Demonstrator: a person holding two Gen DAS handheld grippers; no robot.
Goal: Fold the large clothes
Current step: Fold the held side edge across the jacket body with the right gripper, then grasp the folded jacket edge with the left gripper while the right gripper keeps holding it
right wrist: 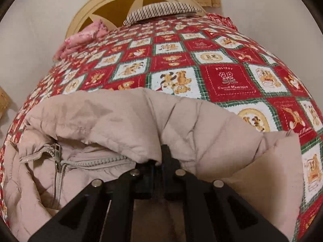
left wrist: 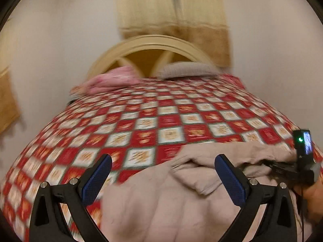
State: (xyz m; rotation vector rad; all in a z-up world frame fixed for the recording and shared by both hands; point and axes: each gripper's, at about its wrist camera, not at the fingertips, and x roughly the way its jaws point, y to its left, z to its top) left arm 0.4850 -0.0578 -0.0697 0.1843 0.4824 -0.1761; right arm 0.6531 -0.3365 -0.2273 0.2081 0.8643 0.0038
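Note:
A beige padded jacket [left wrist: 153, 201] lies crumpled on the near part of a bed with a red and white checked quilt [left wrist: 157, 119]. My left gripper [left wrist: 163, 161] is open and empty, its blue pads [left wrist: 97, 179] spread just above the jacket's left part. In the right wrist view the jacket [right wrist: 125, 121] fills the foreground, with its zipper [right wrist: 57, 151] at the left. My right gripper [right wrist: 159, 161] is shut on a fold of the jacket, and the fabric drapes over its tips. The right gripper's body shows at the right edge of the left wrist view [left wrist: 302, 157].
A cream arched headboard [left wrist: 149, 46] stands at the far end of the bed. A pink bundle [left wrist: 113, 78] and a striped pillow [right wrist: 161, 10] lie against it. The quilt [right wrist: 228, 76] spreads beyond the jacket. White walls and tan curtains [left wrist: 173, 10] surround the bed.

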